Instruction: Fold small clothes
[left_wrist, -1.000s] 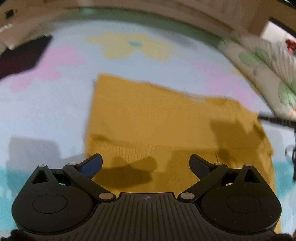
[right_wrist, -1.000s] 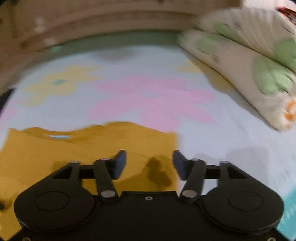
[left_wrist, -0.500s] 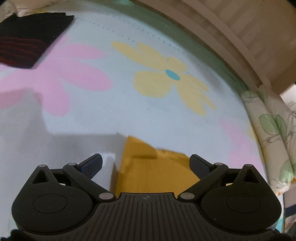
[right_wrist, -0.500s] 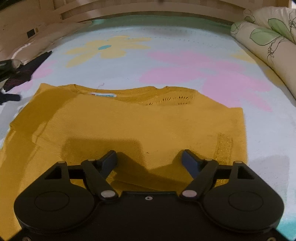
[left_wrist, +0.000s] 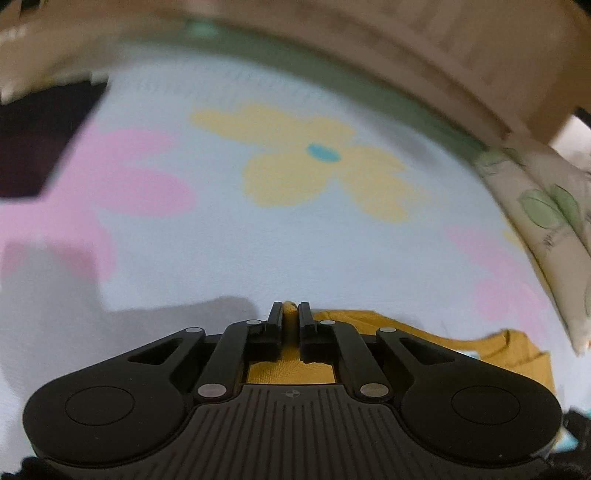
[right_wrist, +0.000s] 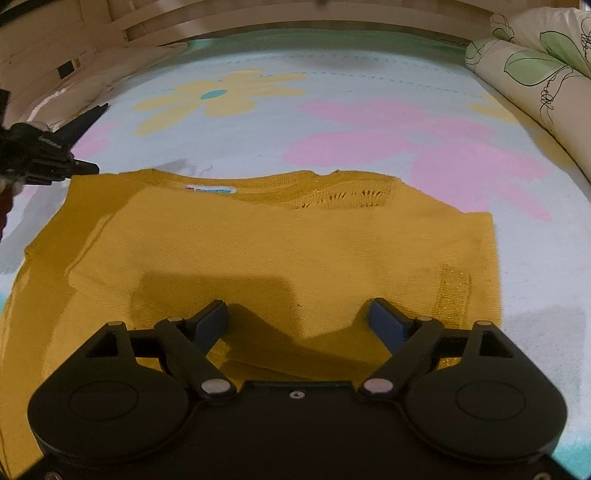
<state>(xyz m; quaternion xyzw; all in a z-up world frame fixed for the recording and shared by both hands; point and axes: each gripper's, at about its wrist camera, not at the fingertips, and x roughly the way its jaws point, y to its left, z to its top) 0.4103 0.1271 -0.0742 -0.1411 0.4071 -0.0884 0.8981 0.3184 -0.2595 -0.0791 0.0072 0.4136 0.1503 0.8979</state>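
A mustard-yellow knitted top (right_wrist: 280, 251) lies flat on the flowered bedsheet (right_wrist: 369, 110), its neck label towards the far side. My left gripper (left_wrist: 290, 314) is shut on a pinch of the yellow top (left_wrist: 424, 339) at its edge. In the right wrist view the left gripper (right_wrist: 55, 162) sits at the top's far left corner. My right gripper (right_wrist: 299, 317) hovers low over the near part of the top. Its jaws are opening, and the pads press on nothing.
A folded dark garment (left_wrist: 40, 140) lies at the far left of the bed. A cream pillow with green leaves (right_wrist: 535, 74) runs along the right side. The wooden bed frame (right_wrist: 295, 18) closes the far end.
The left gripper travelled to the top's edge and closed on the fabric. The right gripper's jaws spread wider and it sank closer to the top.
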